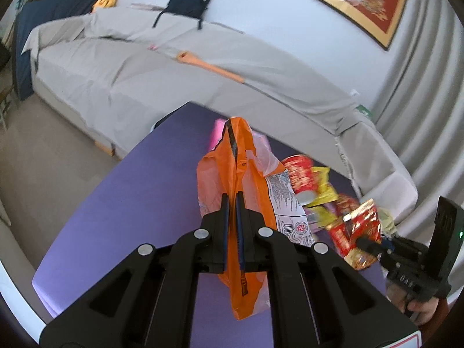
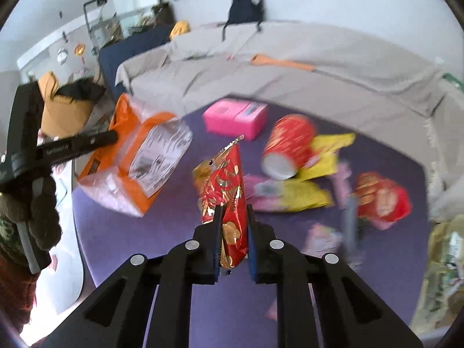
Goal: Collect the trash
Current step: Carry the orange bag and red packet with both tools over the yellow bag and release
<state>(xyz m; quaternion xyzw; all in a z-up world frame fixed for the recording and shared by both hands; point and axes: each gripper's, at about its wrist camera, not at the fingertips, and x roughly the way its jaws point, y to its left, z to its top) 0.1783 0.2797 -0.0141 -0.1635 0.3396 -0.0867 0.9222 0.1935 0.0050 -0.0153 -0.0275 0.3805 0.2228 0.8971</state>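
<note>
Left hand-held gripper [image 1: 232,200] clamped tight on orange bag [image 1: 232,174]. Right hand-held gripper [image 2: 233,211] pinches red foil wrapper [image 2: 229,185], beside that bag, above purple worktop [image 2: 174,246].

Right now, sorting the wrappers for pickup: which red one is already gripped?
The red-and-gold foil wrapper, lifted in the right gripper; other red packs lie on the table.

Right-wrist view smears the red wrapper pile [image 2: 382,200] at right — print on the orange bag [image 1: 232,174] unreadable
</note>
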